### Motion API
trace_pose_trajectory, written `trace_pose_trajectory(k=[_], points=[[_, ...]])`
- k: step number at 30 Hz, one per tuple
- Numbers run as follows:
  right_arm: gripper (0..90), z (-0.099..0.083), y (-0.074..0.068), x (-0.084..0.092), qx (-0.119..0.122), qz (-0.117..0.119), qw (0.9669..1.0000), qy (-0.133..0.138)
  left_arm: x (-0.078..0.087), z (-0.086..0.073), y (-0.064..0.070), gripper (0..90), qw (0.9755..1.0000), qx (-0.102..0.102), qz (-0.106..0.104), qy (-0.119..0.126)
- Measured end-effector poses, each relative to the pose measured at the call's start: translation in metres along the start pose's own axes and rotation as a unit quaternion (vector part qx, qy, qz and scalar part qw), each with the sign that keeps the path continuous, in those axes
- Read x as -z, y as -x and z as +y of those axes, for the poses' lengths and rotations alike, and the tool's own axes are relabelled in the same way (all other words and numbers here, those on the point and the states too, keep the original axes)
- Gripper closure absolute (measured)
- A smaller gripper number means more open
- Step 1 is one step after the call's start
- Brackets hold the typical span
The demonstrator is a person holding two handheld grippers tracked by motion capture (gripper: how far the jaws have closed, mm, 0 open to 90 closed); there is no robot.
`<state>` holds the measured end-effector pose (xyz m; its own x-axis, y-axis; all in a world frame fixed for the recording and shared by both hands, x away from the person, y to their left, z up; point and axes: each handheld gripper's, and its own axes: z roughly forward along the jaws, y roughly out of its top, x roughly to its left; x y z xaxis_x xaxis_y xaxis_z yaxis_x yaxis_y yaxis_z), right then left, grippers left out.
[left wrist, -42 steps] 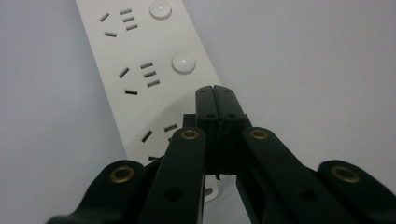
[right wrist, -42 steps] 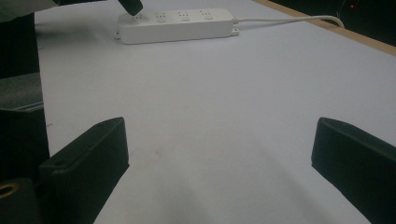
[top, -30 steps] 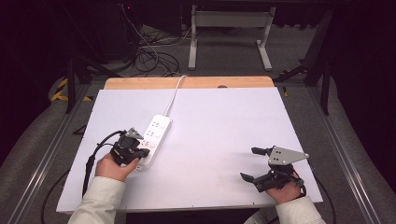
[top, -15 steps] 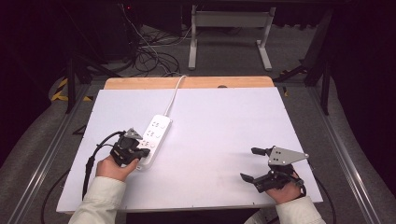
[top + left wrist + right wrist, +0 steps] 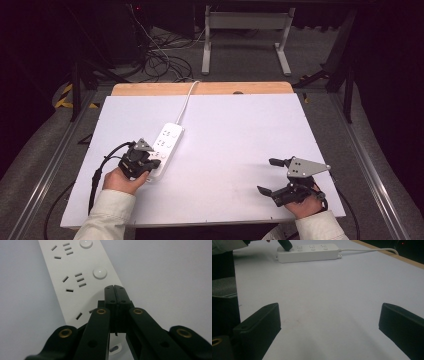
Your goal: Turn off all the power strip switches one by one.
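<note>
You were working in what looked like a lab or recording room rather than a home. Your table [image 5: 240, 130] was a plain white board laid on a wooden top, framed by metal rails [image 5: 367, 165] on either side. Dark curtains or walls closed the room in. Beyond the far edge, a tangle of cables [image 5: 160, 60] lay on grey carpet beside the metal legs of another bench [image 5: 245, 35], and yellow-black hazard tape [image 5: 64, 96] marked the floor.
</note>
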<state>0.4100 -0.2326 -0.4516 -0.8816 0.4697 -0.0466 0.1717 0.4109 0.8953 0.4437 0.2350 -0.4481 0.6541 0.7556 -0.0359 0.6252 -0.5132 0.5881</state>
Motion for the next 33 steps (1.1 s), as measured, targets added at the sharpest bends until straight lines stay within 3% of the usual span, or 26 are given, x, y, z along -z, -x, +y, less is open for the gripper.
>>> trace_pose_trajectory(k=[8,33], points=[[4.4,-0.0001,-0.0002,-0.0002,0.001,0.001,1.0,0.0,0.0,-0.001,-0.0019,90.0,1.0,0.004,-0.008,0.002],[4.4,-0.0002,-0.0009,-0.001,0.002,0.002,1.0,-0.003,0.0018,-0.009,0.0049,90.0,0.9998,-0.002,0.013,0.016]])
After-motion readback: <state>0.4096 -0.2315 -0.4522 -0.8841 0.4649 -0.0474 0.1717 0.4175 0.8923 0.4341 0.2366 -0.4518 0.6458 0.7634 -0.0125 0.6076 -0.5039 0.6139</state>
